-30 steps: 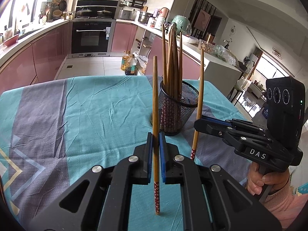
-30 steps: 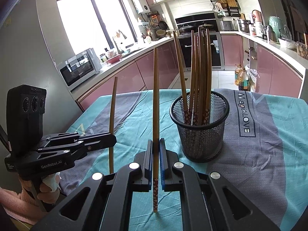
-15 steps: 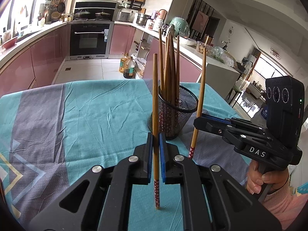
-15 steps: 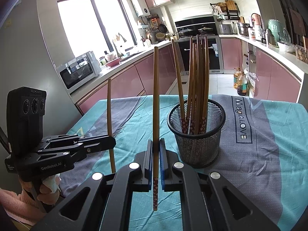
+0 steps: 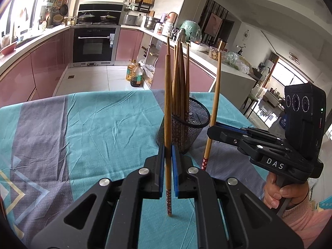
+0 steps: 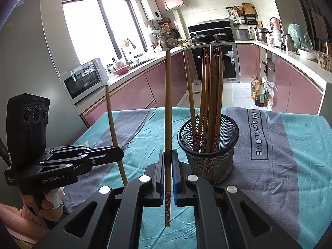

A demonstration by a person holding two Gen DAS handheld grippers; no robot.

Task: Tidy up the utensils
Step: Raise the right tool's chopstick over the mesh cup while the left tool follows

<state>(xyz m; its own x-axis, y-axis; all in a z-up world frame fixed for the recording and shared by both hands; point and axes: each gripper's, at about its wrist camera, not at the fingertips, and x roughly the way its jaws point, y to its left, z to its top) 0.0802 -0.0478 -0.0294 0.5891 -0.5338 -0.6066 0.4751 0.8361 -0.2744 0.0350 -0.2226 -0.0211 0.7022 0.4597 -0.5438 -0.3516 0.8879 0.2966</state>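
A black mesh cup (image 6: 208,149) stands on the cloth-covered table and holds several brown chopsticks (image 6: 209,95) upright; the cup also shows in the left wrist view (image 5: 187,130). My left gripper (image 5: 168,157) is shut on one chopstick (image 5: 167,108), held upright just in front of the cup. My right gripper (image 6: 168,161) is shut on another chopstick (image 6: 167,114), upright, left of the cup. Each gripper shows in the other's view: the right gripper (image 5: 211,129) with its chopstick (image 5: 214,103), the left gripper (image 6: 120,152) with its chopstick (image 6: 113,128).
The table carries a teal and grey cloth (image 6: 269,166) printed "Magic.LOVE". Kitchen counters, an oven (image 5: 95,45) and oil bottles (image 5: 134,74) on the floor lie beyond the table's far edge. The person's hands hold both gripper handles at the table's sides.
Both grippers have risen and tilted slightly with their chopsticks, so the cup sits lower in both views. Both stay shut on their chopsticks.
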